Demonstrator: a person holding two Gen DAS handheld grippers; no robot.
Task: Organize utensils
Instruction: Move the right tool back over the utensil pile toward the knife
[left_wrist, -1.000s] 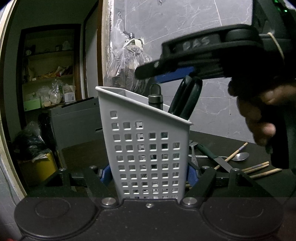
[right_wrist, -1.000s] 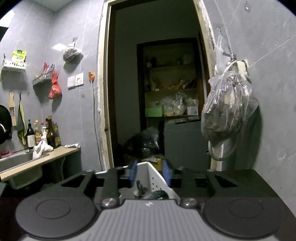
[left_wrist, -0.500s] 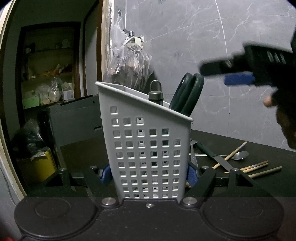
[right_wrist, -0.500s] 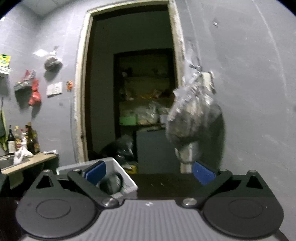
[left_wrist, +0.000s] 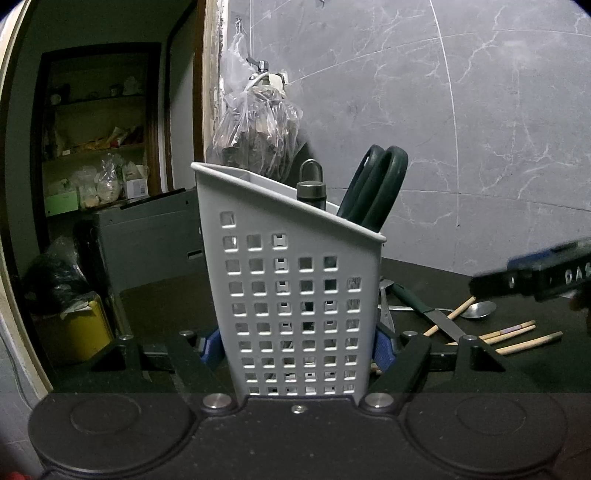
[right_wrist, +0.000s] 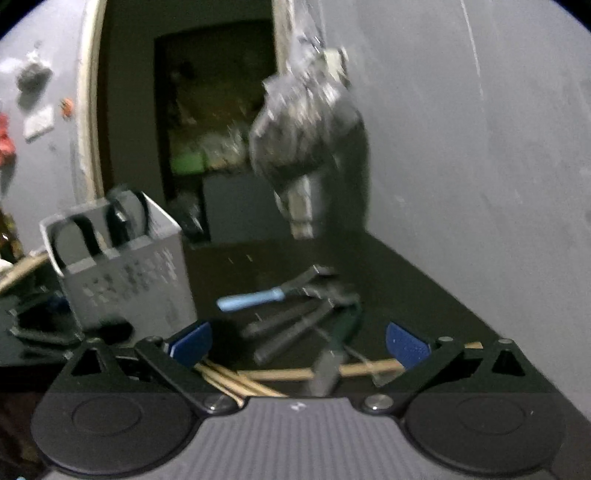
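My left gripper is shut on the base of a white perforated utensil holder, which stands upright on the dark counter. Dark green scissors and a grey loop-topped handle stick out of its top. My right gripper is open and holds nothing; it hovers low over loose utensils: a blue-handled tool, a green-handled knife and wooden chopsticks. In the right wrist view the holder stands to the left. The right gripper shows at the left wrist view's right edge.
A spoon, a knife and chopsticks lie on the dark counter right of the holder. A grey tiled wall backs the counter, with a plastic bag hanging from it. A doorway with shelves opens on the left.
My right gripper has left the top of the holder, opened wide and swung right and down to the loose utensils. The scissors stay in the holder. The left gripper has not moved.
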